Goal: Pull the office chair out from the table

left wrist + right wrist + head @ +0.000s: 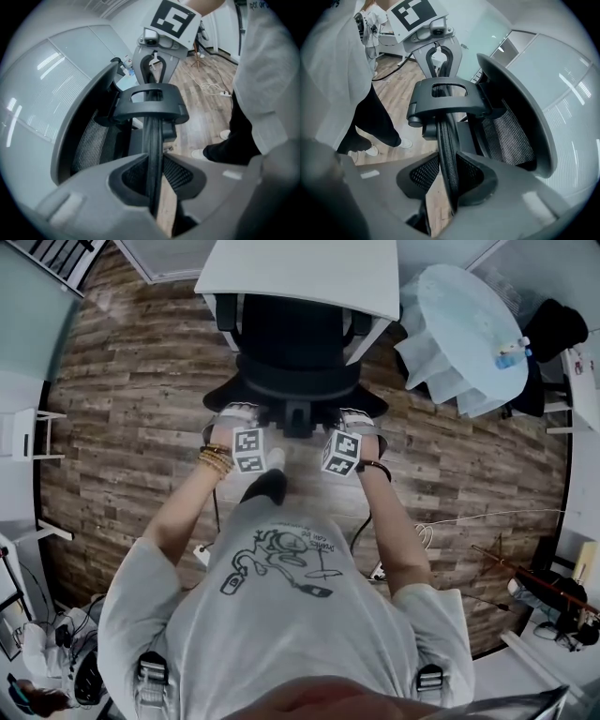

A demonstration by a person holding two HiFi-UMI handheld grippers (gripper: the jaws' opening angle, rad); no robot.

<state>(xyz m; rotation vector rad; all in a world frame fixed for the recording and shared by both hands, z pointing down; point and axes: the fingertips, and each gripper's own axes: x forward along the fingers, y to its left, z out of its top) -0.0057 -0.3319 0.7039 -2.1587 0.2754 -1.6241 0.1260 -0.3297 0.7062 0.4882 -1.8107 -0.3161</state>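
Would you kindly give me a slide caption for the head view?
Left gripper and right gripper grip the chair at the white table.

Floor [141, 409]: we record brown wood planks.
Standing on it: office chair [295, 352], white table [300, 273].
Lying loose: white cable [424, 534], right side.

Grey printed T-shirt [281, 615], black trousers [267, 486]
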